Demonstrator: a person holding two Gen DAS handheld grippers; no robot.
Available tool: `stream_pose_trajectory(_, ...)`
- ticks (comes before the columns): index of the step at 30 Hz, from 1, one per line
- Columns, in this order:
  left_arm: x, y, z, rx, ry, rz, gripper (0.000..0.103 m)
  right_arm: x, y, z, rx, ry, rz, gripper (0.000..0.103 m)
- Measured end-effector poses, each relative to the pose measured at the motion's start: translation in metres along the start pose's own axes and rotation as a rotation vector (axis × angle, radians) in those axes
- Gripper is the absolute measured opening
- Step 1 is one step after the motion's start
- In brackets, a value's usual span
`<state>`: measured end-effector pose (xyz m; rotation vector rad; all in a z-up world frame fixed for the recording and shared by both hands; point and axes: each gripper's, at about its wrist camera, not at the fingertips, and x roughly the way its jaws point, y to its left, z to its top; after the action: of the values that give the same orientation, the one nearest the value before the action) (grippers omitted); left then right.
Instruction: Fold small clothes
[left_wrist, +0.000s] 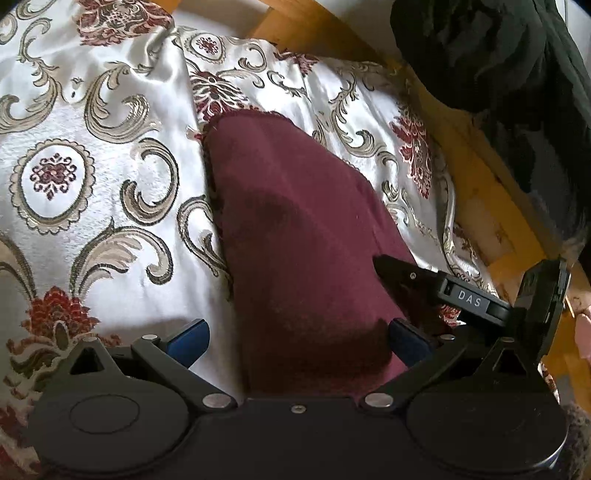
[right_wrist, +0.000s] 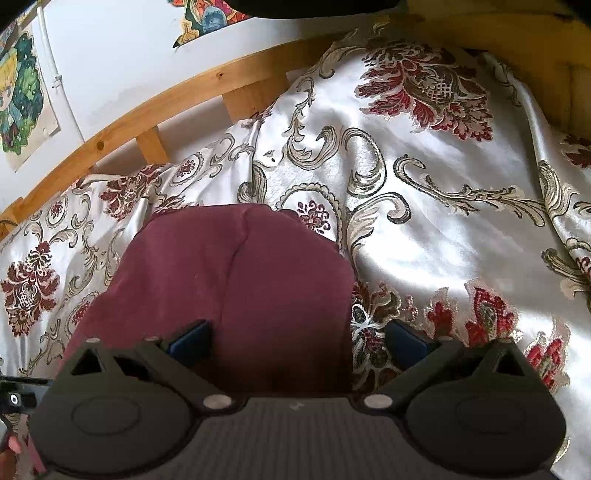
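A dark maroon cloth lies on a satin bedspread with a floral pattern. My left gripper is open, its blue pads either side of the cloth's near end, and holds nothing. The right gripper's body shows at the cloth's right edge in the left wrist view. In the right wrist view the same cloth lies folded with a seam down its middle. My right gripper is open over the cloth's near right edge, left pad above the cloth, right pad above the bedspread.
A wooden bed rail runs along the far side, with a white wall and pictures behind it. A dark garment hangs over the wooden frame at the right in the left wrist view.
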<state>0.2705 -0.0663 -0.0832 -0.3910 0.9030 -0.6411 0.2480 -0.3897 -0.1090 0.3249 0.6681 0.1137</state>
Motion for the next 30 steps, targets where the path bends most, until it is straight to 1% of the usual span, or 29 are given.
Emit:
stream_pose_trajectory(5, 0.004, 0.003, -0.001, -0.015, 0.015, -0.002, 0.102, 0.003, 0.001, -0.001, 0.008, 0.007, 0.003, 0.103)
stream_pose_trajectory(10, 0.003, 0.010, -0.001, -0.037, 0.026, -0.031, 0.102, 0.004, 0.002, -0.002, 0.011, 0.022, 0.016, 0.103)
stream_pose_trajectory(12, 0.000, 0.015, -0.003, -0.046, 0.008, -0.047, 0.099, 0.003, 0.001, -0.002, 0.016, 0.028, 0.023, 0.103)
stream_pose_trajectory(17, -0.004, 0.019, -0.006, -0.057, -0.010, -0.056, 0.088, -0.002, -0.005, 0.001, 0.055, 0.041, 0.034, 0.103)
stream_pose_trajectory(18, -0.005, 0.020, -0.006, -0.061, -0.013, -0.055, 0.088, -0.004, -0.006, 0.001, 0.069, 0.041, 0.039, 0.103)
stream_pose_trajectory(20, -0.006, 0.024, -0.009, -0.079, -0.013, -0.058, 0.087, -0.005, -0.011, 0.002, 0.112, 0.037, 0.059, 0.103)
stream_pose_trajectory(23, -0.005, 0.035, -0.012, -0.146, -0.008, -0.081, 0.088, -0.006, -0.020, 0.002, 0.174, 0.030, 0.090, 0.103)
stream_pose_trajectory(24, -0.005, 0.037, -0.013, -0.154, -0.011, -0.088, 0.088, -0.004, -0.021, 0.002, 0.180, 0.033, 0.091, 0.102)
stream_pose_trajectory(25, -0.005, 0.038, -0.012, -0.150, -0.010, -0.089, 0.089, -0.003, -0.021, 0.002, 0.178, 0.036, 0.089, 0.102)
stream_pose_trajectory(27, -0.005, 0.035, -0.012, -0.126, -0.015, -0.079, 0.091, -0.001, -0.018, 0.002, 0.156, 0.047, 0.075, 0.095)
stream_pose_trajectory(30, -0.005, 0.031, -0.013, -0.103, -0.022, -0.068, 0.093, 0.000, -0.015, 0.001, 0.146, 0.052, 0.071, 0.092)
